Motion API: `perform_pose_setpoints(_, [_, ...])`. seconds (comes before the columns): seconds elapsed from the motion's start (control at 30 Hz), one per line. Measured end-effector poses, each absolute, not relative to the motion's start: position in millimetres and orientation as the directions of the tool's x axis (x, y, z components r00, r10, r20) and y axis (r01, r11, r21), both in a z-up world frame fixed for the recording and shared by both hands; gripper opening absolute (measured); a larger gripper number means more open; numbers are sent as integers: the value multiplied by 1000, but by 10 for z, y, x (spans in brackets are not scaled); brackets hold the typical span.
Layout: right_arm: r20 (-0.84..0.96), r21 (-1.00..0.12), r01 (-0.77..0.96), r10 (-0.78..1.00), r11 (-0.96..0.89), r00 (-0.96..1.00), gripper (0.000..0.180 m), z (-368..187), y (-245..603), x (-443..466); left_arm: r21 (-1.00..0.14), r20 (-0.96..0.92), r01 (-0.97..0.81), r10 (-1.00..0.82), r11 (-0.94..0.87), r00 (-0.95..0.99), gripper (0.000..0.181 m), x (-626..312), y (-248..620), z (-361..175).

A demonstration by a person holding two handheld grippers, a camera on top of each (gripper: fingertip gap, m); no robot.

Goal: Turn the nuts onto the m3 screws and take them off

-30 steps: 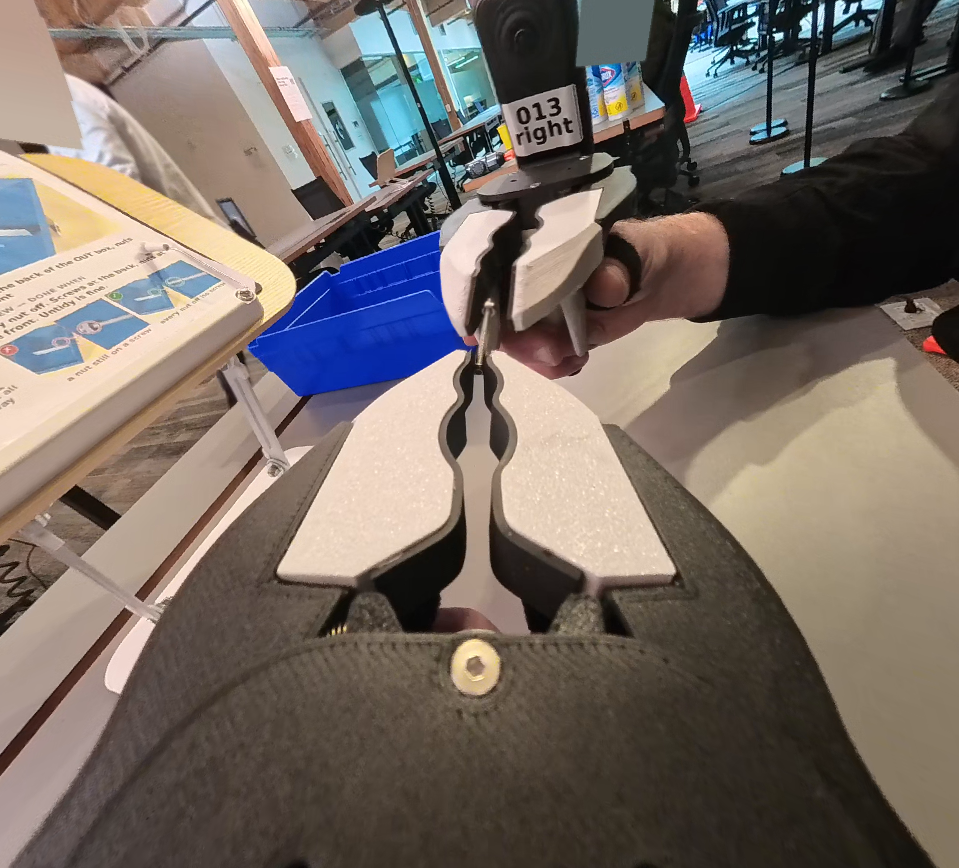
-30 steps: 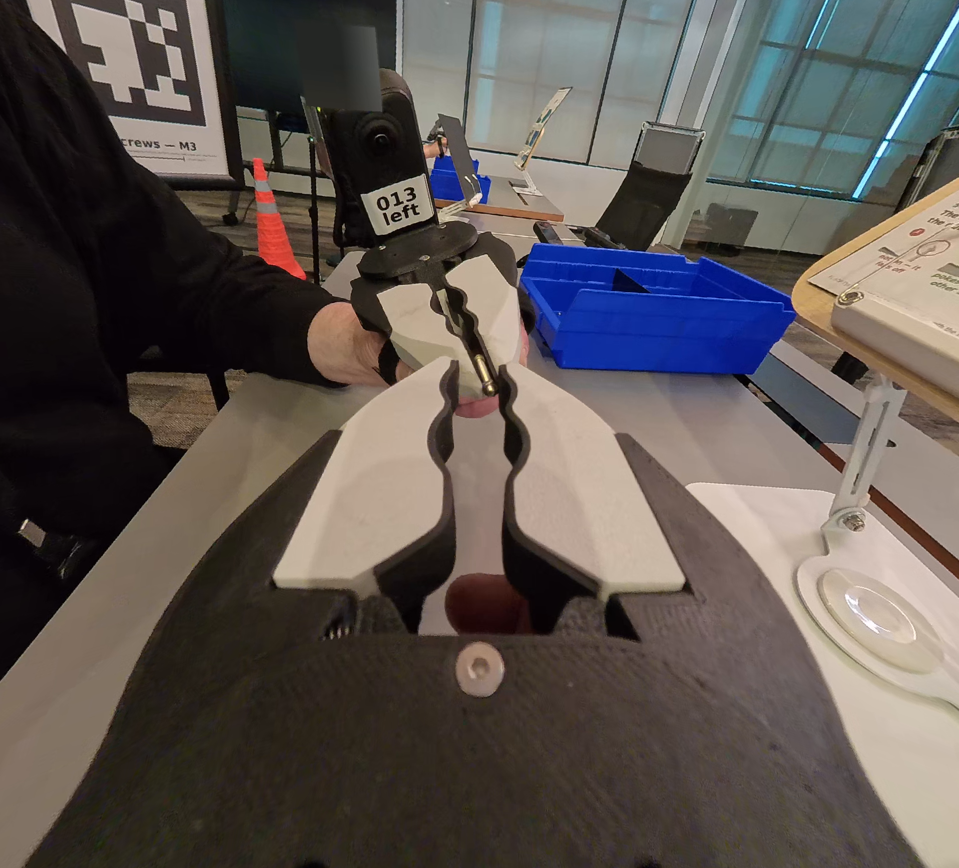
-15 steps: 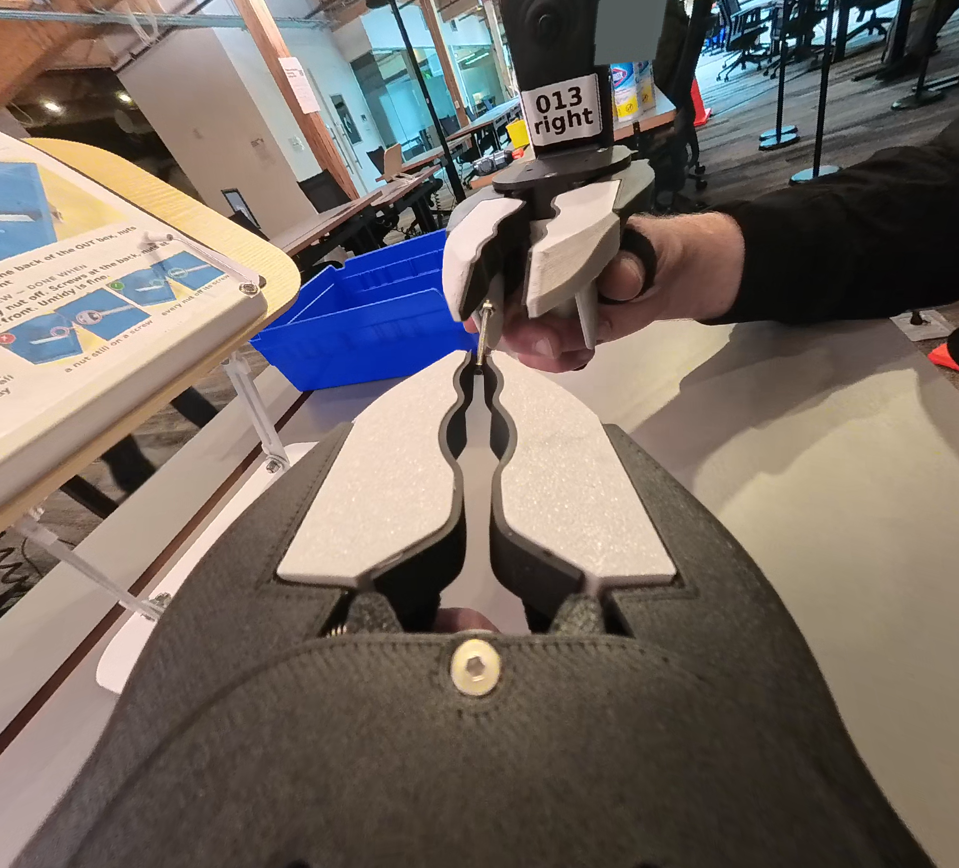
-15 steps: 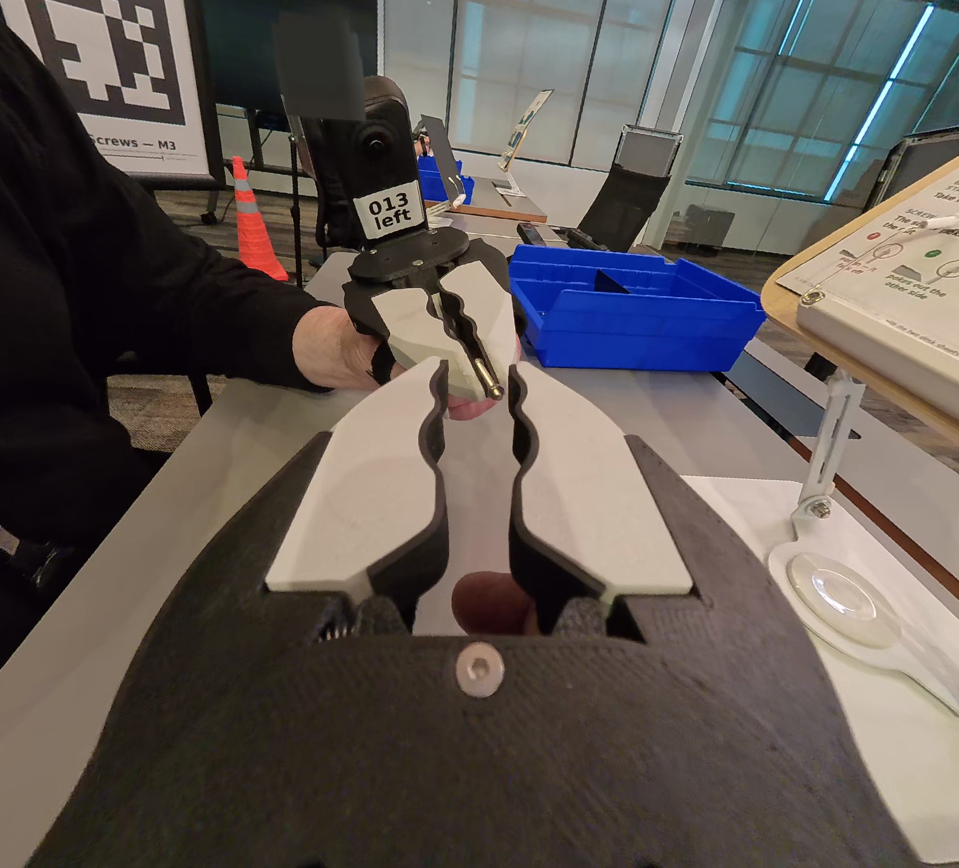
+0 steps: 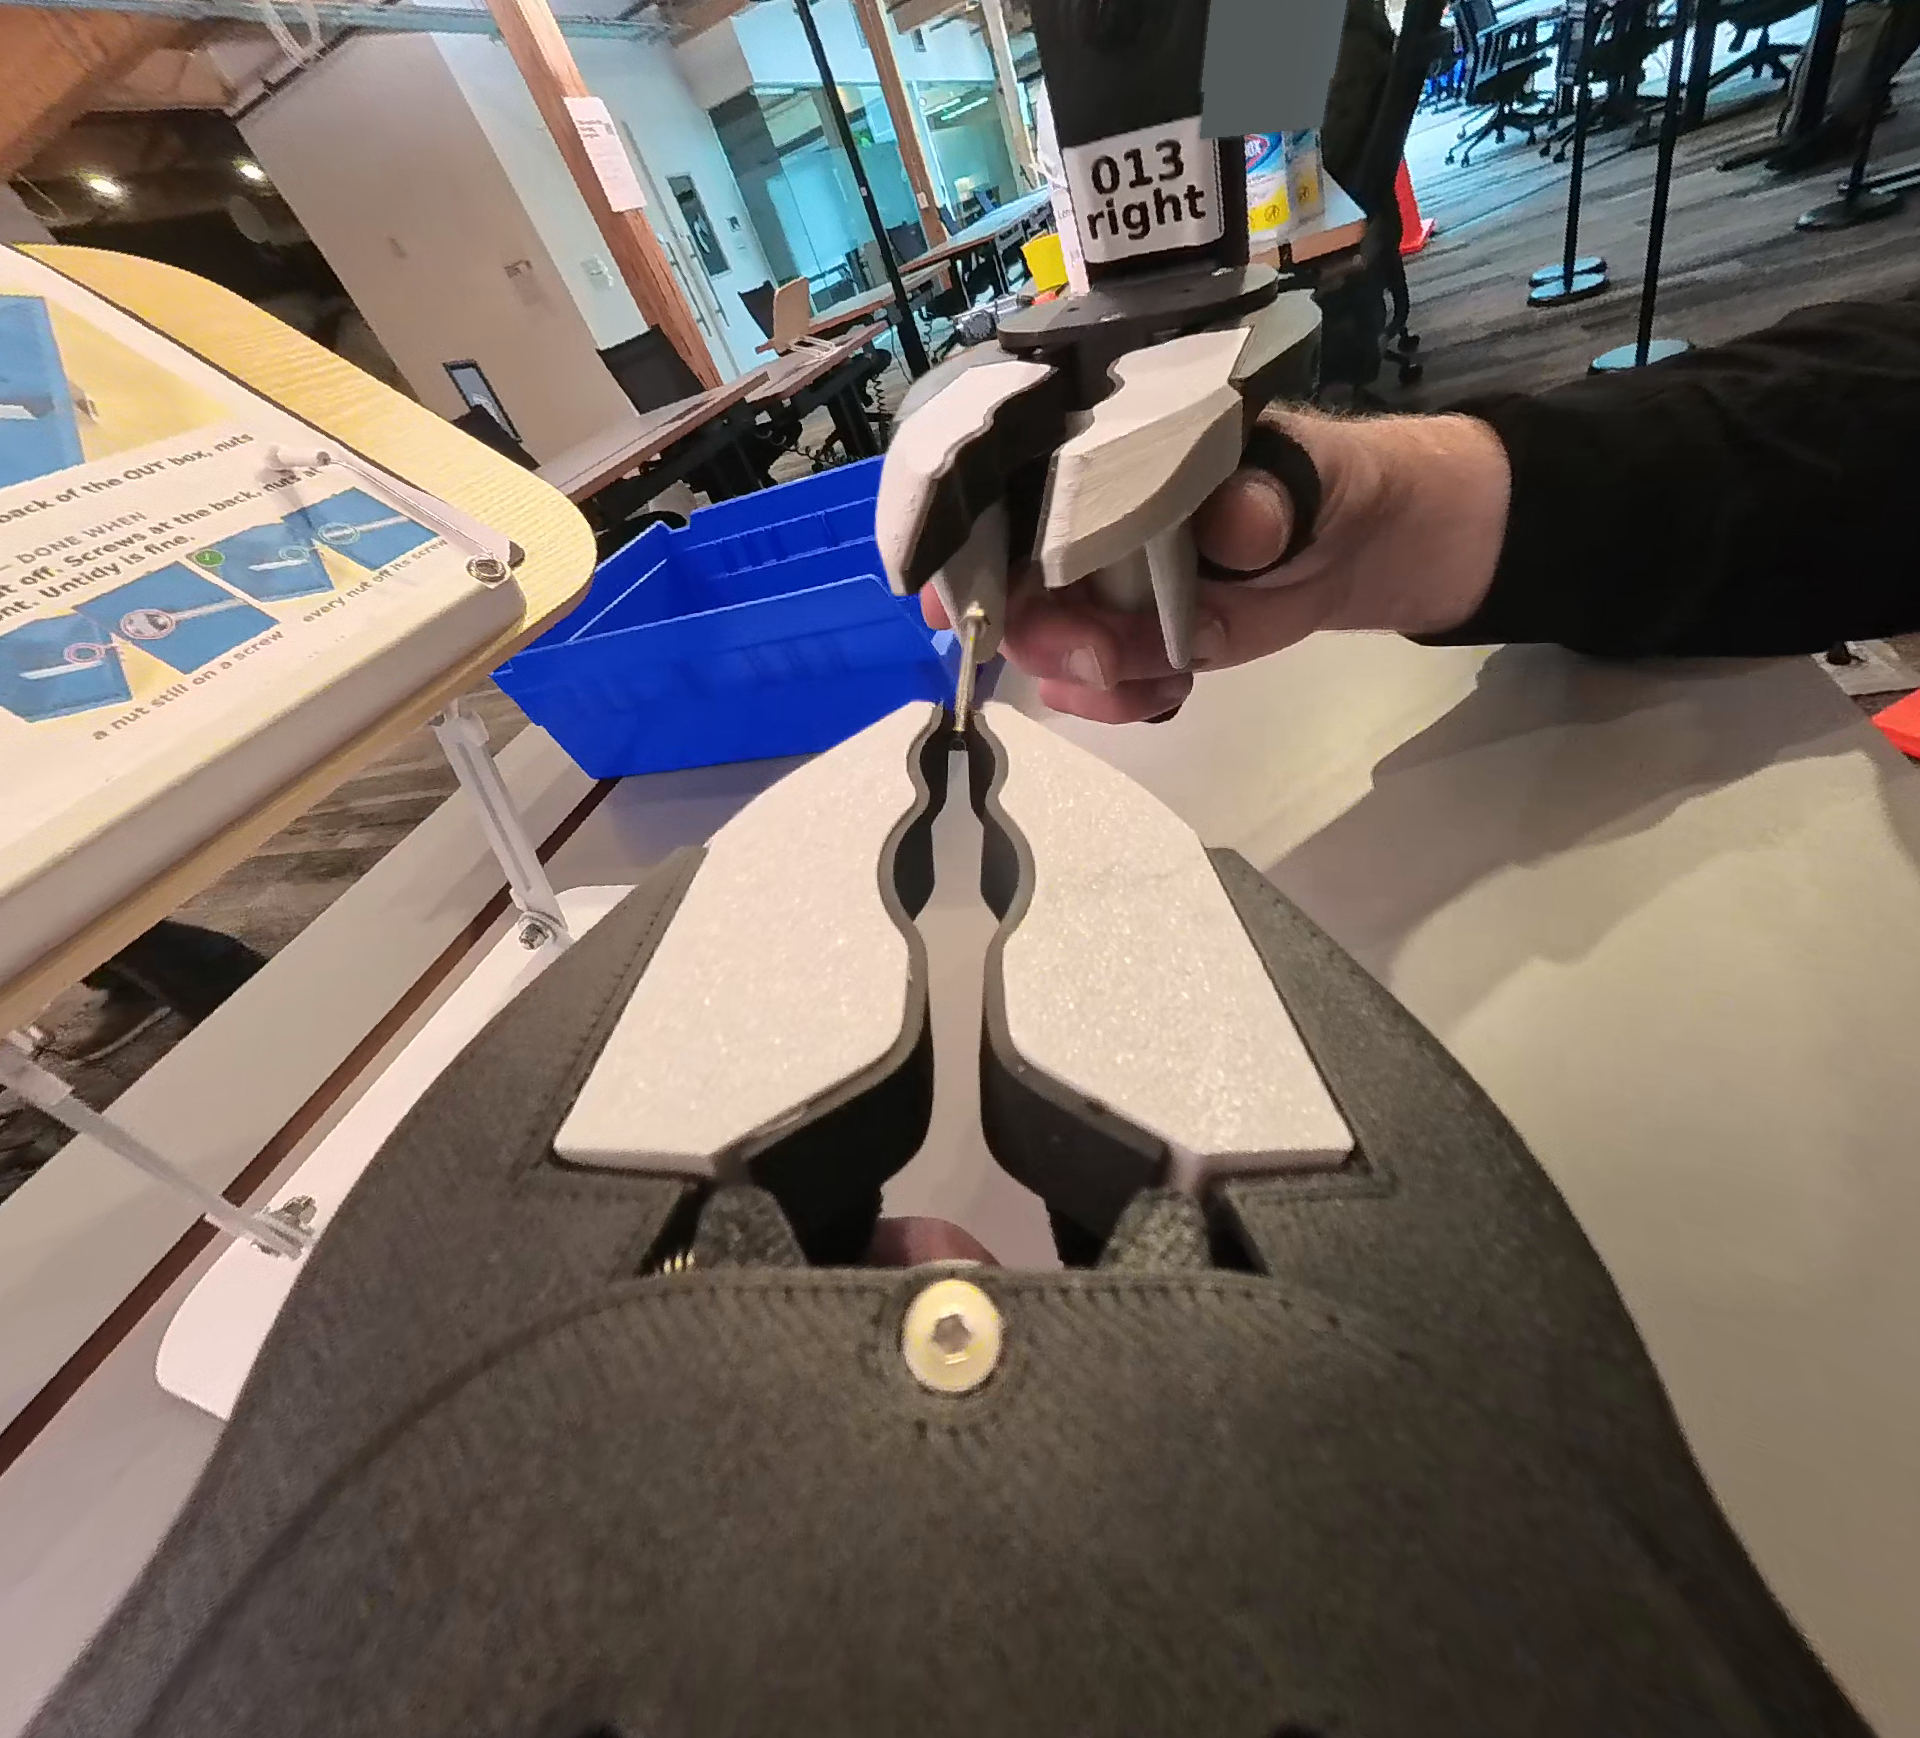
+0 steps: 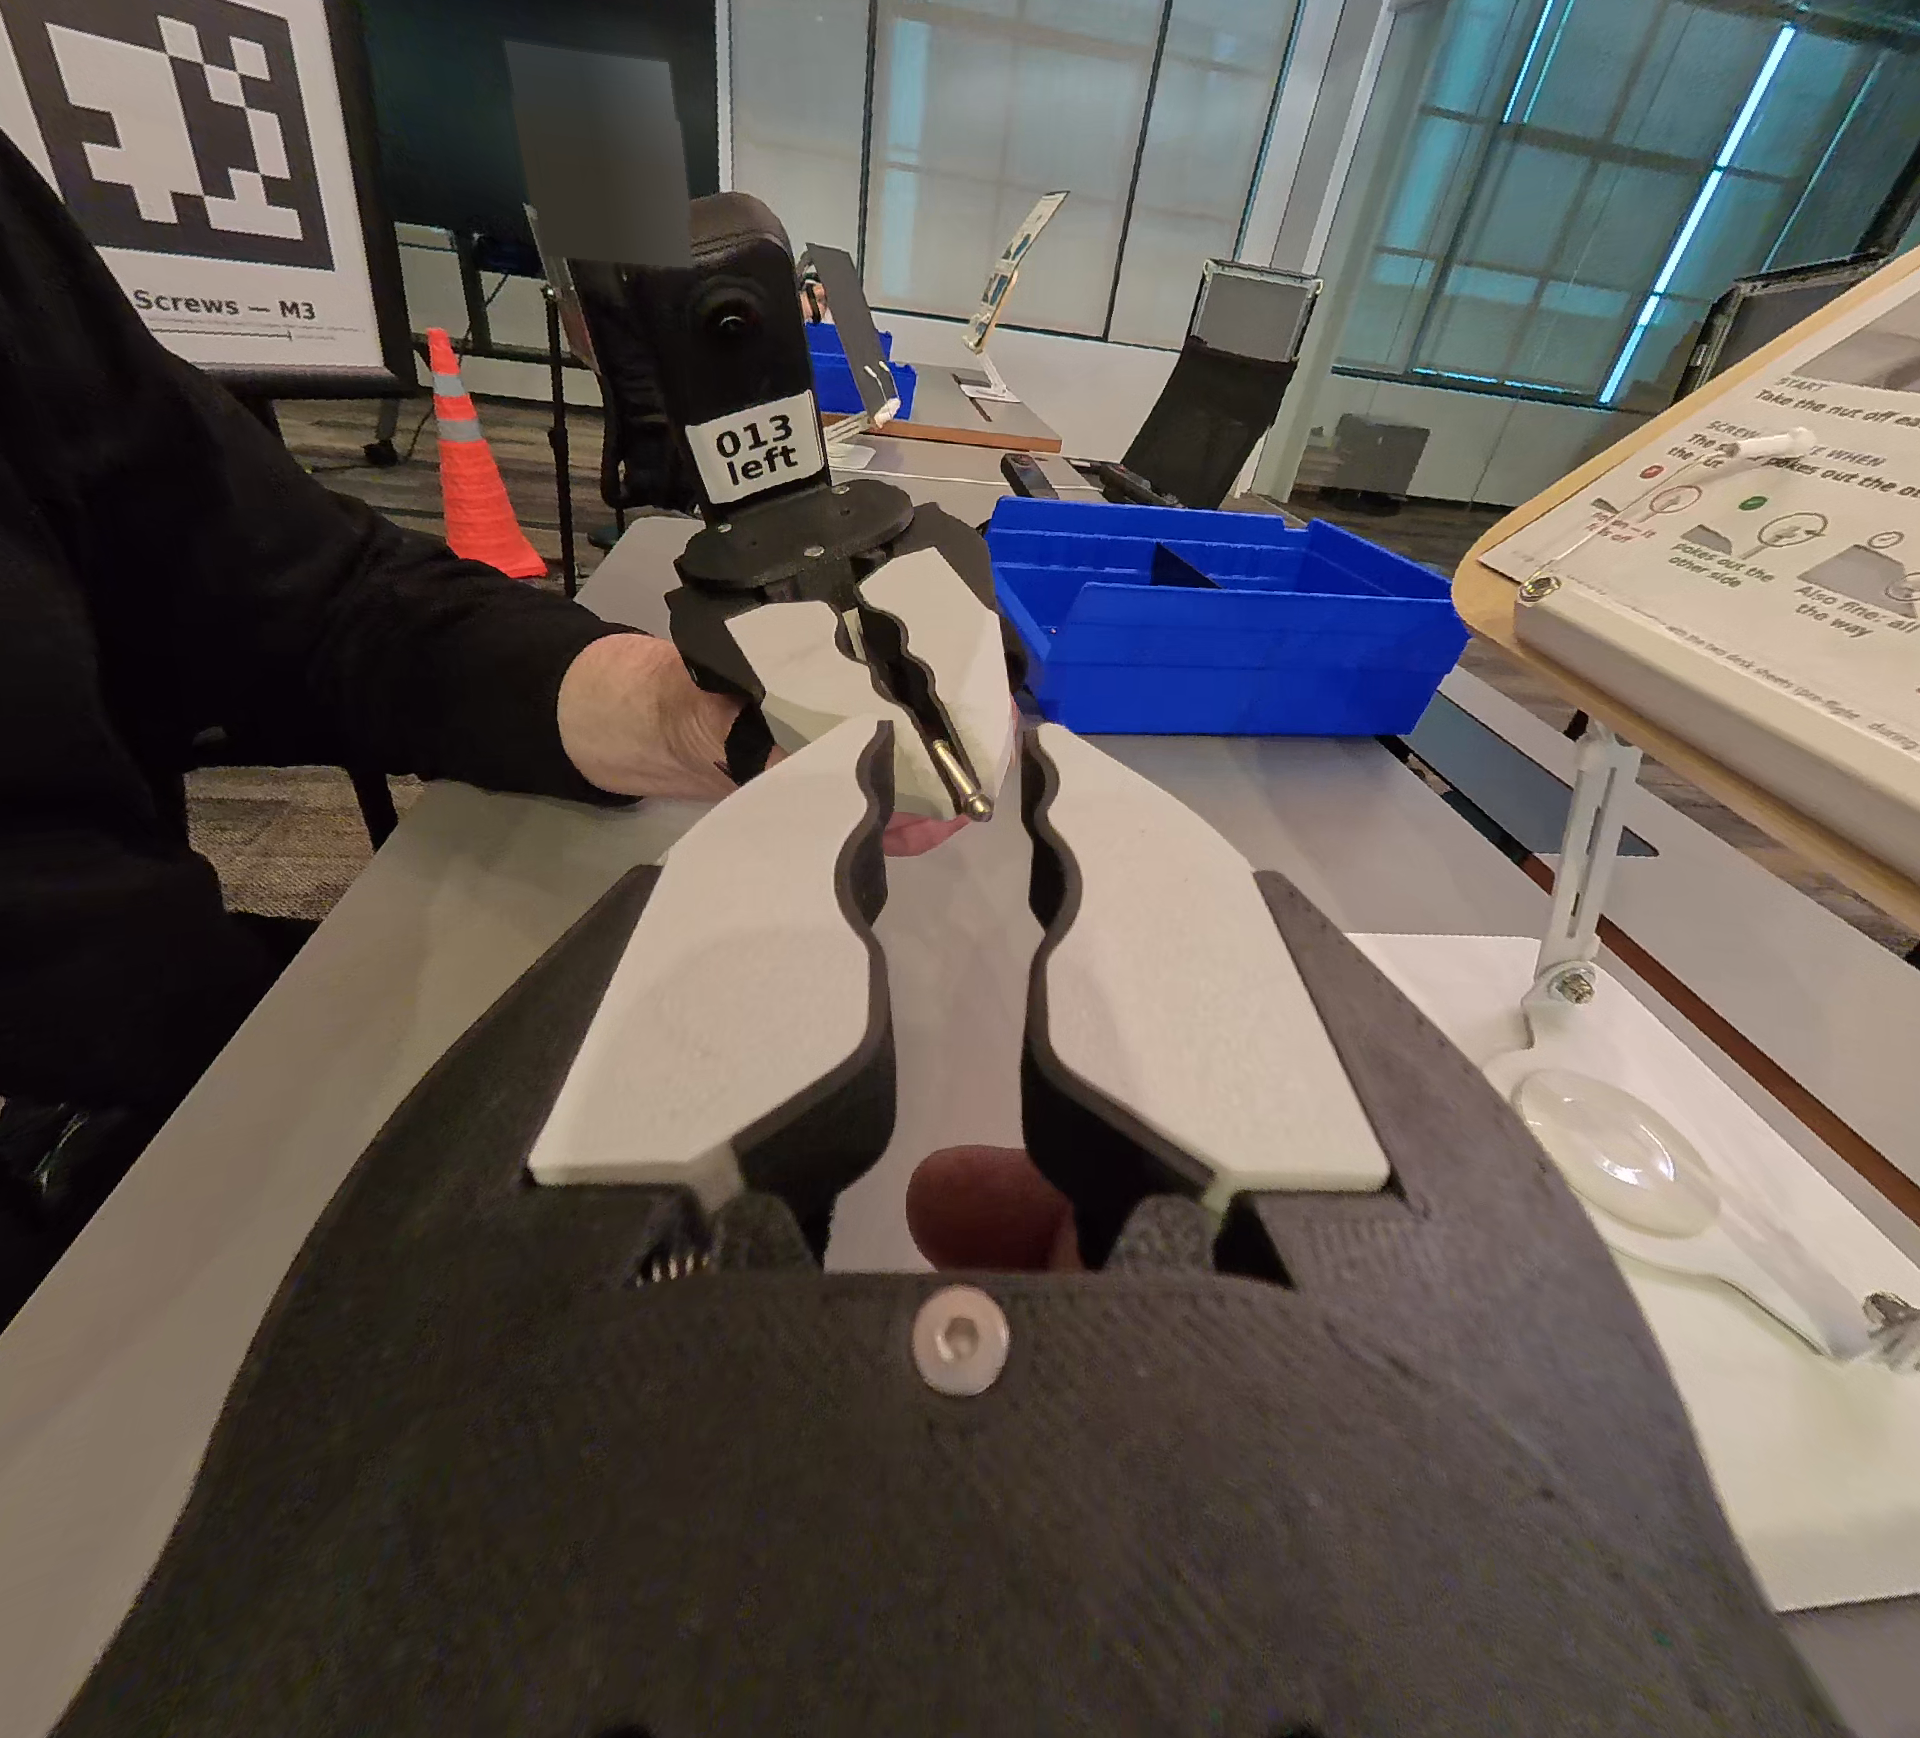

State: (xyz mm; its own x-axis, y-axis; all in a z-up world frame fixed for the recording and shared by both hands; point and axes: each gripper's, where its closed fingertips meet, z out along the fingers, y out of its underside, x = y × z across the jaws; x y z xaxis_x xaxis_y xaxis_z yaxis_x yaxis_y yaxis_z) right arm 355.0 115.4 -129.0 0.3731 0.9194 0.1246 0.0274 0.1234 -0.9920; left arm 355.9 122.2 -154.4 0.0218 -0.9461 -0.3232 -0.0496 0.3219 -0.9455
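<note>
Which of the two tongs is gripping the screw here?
The left tongs, shut on the screw, which sticks out past their tip; the right tongs stand open, fingers apart.

A bin [image 6: 1226, 649] sits on the table [image 6: 1247, 784] behind the screw [image 6: 958, 779].

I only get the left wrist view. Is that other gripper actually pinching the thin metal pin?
Observer: No. In the right wrist view the right gripper stands open, and the end of the screw sits in the gap between its fingers.
Operator: So what holds it?
Observer: The left gripper. Seen from the right wrist view, its fingers are closed along the shaft, with only the end poking out.
Operator: Is a nut on it?
Observer: None shows on that exposed end. The rest is hidden between the fingers.
</note>
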Motion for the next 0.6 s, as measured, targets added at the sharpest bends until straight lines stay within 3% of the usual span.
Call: perform_pose_setpoints(0.6, [120, -993, 48, 925, 110, 360, 20, -1335, 1153, 3552, -949, -315, -31, -949, 315, 18, 3, 3592, 1212, -1523])
